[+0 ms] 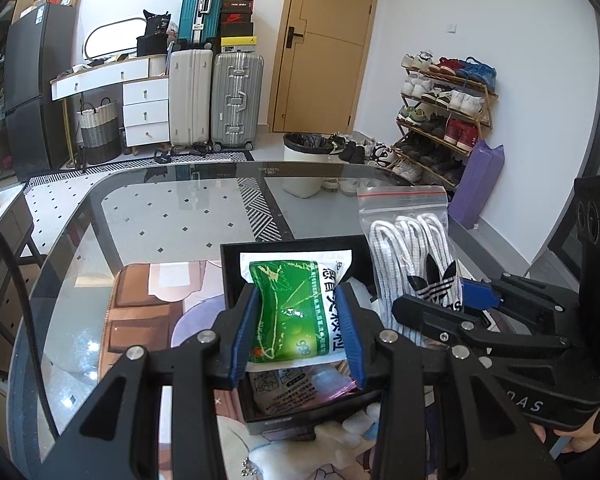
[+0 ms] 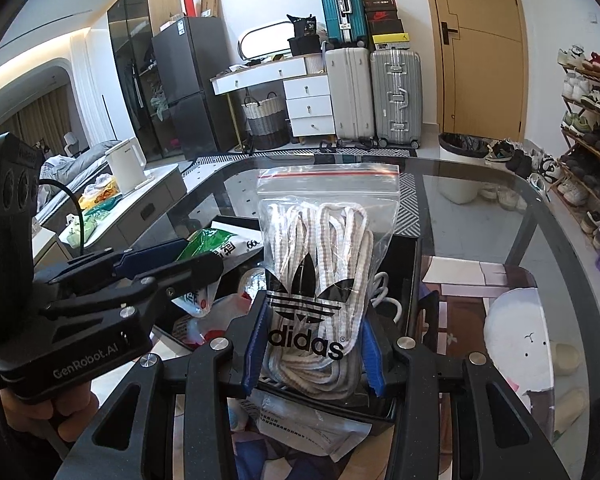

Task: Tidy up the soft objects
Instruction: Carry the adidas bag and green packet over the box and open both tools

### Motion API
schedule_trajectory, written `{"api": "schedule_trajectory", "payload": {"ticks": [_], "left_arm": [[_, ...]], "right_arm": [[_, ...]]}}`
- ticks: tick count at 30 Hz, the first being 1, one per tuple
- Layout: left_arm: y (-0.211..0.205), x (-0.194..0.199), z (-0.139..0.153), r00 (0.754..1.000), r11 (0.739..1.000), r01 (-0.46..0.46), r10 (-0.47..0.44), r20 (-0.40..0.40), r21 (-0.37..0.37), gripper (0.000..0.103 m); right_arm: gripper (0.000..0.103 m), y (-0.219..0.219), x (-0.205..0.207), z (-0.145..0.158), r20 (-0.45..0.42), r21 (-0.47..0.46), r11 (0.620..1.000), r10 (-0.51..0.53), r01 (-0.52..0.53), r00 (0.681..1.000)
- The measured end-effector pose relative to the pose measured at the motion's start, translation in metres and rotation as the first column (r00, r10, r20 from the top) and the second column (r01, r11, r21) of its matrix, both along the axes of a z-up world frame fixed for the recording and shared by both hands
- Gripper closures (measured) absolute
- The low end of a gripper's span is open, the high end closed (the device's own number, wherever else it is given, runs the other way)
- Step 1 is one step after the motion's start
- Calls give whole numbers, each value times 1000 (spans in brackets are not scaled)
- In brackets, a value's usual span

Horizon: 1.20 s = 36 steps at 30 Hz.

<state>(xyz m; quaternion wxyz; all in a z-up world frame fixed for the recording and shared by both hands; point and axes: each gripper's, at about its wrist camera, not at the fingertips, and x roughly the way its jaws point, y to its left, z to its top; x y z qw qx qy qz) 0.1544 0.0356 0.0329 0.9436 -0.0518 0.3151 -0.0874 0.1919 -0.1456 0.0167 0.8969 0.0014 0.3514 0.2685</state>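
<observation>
Over the black rectangular box (image 1: pixel 236 280) on the glass table (image 1: pixel 148 208), the left gripper (image 1: pixel 296 332) pinches a crinkled green-and-white printed sachet (image 1: pixel 288 308) while the right gripper (image 2: pixel 312 344) clamps a clear red-striped zip bag of coiled white shoelaces (image 2: pixel 324 264).

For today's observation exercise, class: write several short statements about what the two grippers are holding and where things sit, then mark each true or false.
1. The left gripper is closed on a green and white packet. True.
2. The right gripper is empty. False: it grips a zip bag of white laces.
3. Both items are held above a black box. True.
4. The box stands on a wooden table. False: it is on a glass table.
5. The door behind is shut. True.
</observation>
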Motion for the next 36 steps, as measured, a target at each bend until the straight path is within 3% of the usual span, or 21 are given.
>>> {"api": "schedule_trajectory", "payload": {"ticks": [12,19,27,28,29,34,36], "left_arm": [[-20,-1,-10,999,995,21,-18,-33,94,66],[-23,-11,-9,998,995,44,-40,-46,87,66],[-17,-13,-6,998,997,47,-44,-54,54,64],[-16,-14,-4,998,998,46,-43,-52,50,60],[-15,-16,-2,998,998,38,-36,-46,51,51],[-10,-28,8,1000,997,21,-20,-16,72,39],[-7,-33,11,1000,996,6,-6,-9,84,27]], "right_arm": [[62,-2,5,-5,-11,-10,1000,-6,6,1000],[62,-4,5,-5,-13,-17,1000,-7,6,1000],[52,-9,-7,1,28,-31,999,5,-4,1000],[46,-11,-9,3,38,-33,999,3,-2,999],[40,-13,-12,5,48,-35,999,-3,5,999],[20,-30,-26,10,70,-10,1000,-18,18,997],[13,-35,-31,10,70,-2,1000,-23,23,997]]}}
